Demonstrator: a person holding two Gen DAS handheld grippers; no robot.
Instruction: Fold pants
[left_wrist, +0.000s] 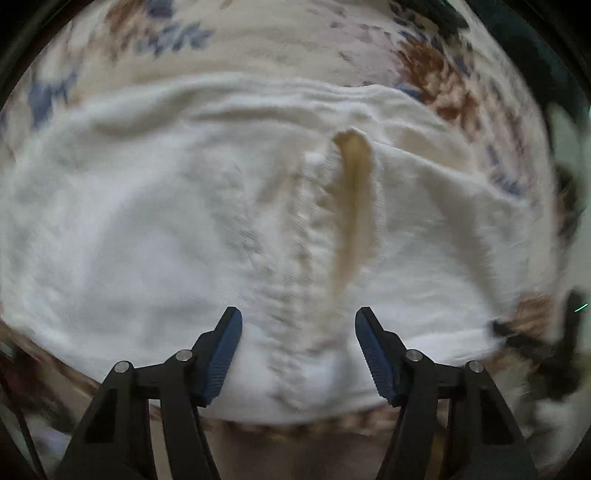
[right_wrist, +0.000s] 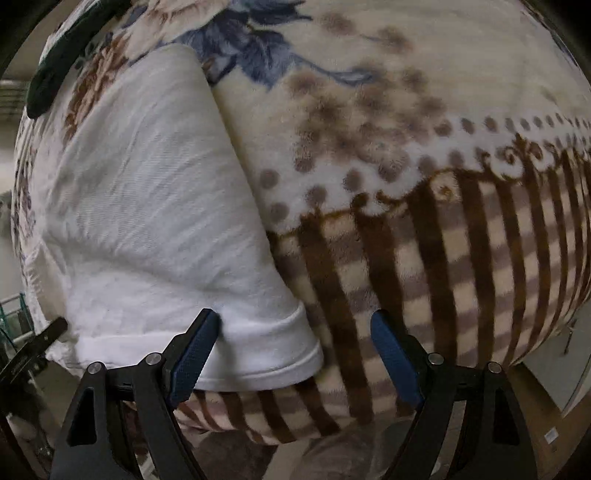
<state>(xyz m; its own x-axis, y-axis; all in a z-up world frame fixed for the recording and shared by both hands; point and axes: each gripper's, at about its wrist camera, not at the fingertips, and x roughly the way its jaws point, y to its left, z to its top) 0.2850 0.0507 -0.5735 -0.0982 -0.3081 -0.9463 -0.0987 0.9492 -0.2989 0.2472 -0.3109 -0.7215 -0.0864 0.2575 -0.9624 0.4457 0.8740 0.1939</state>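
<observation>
Left gripper (left_wrist: 298, 354) fingers spread wide, holding nothing, above white pants (left_wrist: 184, 240) lying flat on floral blanket (left_wrist: 258, 48); tan strip (left_wrist: 352, 206) along pants seam. Right gripper (right_wrist: 291, 354) fingers spread wide, holding nothing, at pants hem corner near blanket's brown-striped edge; left fingertip (right_wrist: 201, 332) at cloth, contact unclear.

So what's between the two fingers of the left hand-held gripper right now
In the left wrist view, the left hand-held gripper is open over the white pants; their puckered seam and tan strip lie between its fingers.
</observation>
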